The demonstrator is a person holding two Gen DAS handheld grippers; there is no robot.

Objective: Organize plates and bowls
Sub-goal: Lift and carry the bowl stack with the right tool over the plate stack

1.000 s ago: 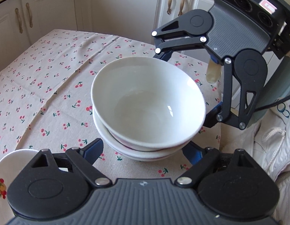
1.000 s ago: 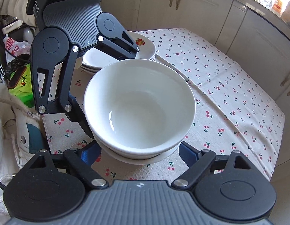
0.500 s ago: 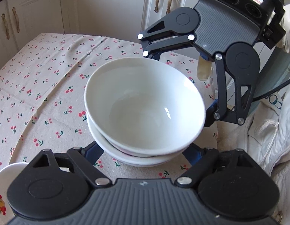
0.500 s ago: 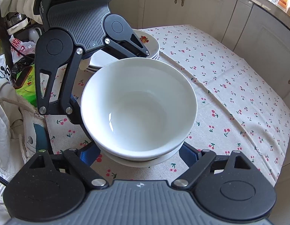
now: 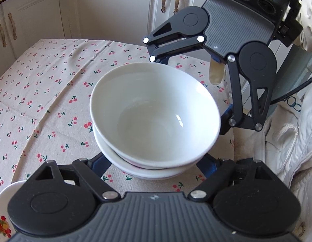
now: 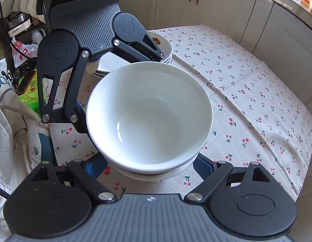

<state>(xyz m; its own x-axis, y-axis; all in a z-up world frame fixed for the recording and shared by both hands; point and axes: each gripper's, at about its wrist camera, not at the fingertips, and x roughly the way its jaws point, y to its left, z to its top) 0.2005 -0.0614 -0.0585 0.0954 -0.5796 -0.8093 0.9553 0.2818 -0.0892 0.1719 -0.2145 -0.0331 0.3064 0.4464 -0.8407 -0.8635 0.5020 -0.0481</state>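
Snugly between both tools' fingers, stacked bowls (image 5: pixel 156 121).

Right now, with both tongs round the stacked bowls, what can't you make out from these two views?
- Left tongs tips: left wrist view, hidden under the top bowl; contact with the lower bowl unclear.
- Right tongs tips: right wrist view, likewise hidden.
- Lower bowl inside: both views, covered by the top bowl.
- Plate stack: right wrist view, mostly behind the left tongs; count unclear.
- Fruit plate: left wrist view, cut by the edge.
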